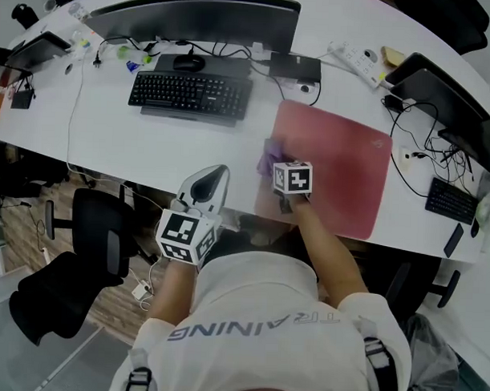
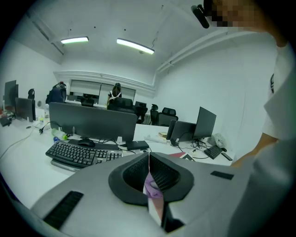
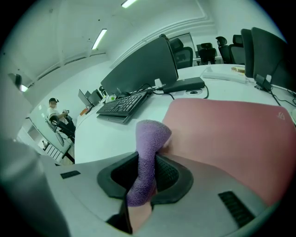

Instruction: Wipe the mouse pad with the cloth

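A red mouse pad [image 1: 338, 166] lies on the white desk [image 1: 134, 143], right of the keyboard; in the right gripper view the mouse pad [image 3: 231, 125] fills the right side. My right gripper [image 1: 273, 168] is shut on a purple cloth [image 1: 269, 155] at the pad's left edge. In its own view the cloth [image 3: 151, 139] sticks up from between the jaws of the right gripper [image 3: 149, 162]. My left gripper [image 1: 215, 174] hangs at the desk's front edge, left of the pad. Its own view shows the left gripper [image 2: 149, 161] with the jaws together, pointing over the desk.
A black keyboard [image 1: 191, 93] and mouse [image 1: 189, 63] sit before a wide monitor [image 1: 195, 19]. A power strip [image 1: 356, 61], laptops [image 1: 429, 89] and cables crowd the right side. An office chair [image 1: 75, 249] stands lower left.
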`<state>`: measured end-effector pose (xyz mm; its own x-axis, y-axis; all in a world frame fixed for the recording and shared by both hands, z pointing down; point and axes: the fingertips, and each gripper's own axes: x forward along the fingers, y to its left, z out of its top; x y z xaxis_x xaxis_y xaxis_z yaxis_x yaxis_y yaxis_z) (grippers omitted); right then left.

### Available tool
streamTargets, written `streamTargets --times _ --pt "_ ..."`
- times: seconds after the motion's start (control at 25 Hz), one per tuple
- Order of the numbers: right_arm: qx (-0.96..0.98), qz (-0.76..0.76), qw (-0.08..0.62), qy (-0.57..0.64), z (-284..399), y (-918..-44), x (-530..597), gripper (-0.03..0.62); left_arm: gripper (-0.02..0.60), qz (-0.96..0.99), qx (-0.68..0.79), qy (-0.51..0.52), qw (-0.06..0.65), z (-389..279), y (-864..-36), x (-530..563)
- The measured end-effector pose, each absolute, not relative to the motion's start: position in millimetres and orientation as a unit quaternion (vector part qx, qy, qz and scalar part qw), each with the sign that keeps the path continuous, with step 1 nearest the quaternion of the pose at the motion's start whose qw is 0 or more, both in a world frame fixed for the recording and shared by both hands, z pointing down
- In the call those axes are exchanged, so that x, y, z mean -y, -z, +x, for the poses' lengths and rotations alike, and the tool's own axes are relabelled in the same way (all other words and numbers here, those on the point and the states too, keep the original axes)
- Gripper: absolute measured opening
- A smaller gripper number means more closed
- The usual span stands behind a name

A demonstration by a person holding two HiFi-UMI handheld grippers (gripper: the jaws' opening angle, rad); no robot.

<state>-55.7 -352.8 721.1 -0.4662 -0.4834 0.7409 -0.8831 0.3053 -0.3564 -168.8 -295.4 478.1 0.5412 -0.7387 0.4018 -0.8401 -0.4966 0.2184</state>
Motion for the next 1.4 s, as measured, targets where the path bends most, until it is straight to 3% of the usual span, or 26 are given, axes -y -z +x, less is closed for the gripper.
streamTargets --times 1.0,1.4 --pt "0.733 0.497 0.256 -0.388 224.5 -718.2 290.3 0.097 0.032 0.877 0.423 -0.12 0.192 55.9 -472.5 277.8" --pt "0.696 0.555 0.26 -0.374 334.3 -717.6 261.9 0.097 0.032 0.895 0.388 -0.125 0.182 112.7 -469.6 274.9"
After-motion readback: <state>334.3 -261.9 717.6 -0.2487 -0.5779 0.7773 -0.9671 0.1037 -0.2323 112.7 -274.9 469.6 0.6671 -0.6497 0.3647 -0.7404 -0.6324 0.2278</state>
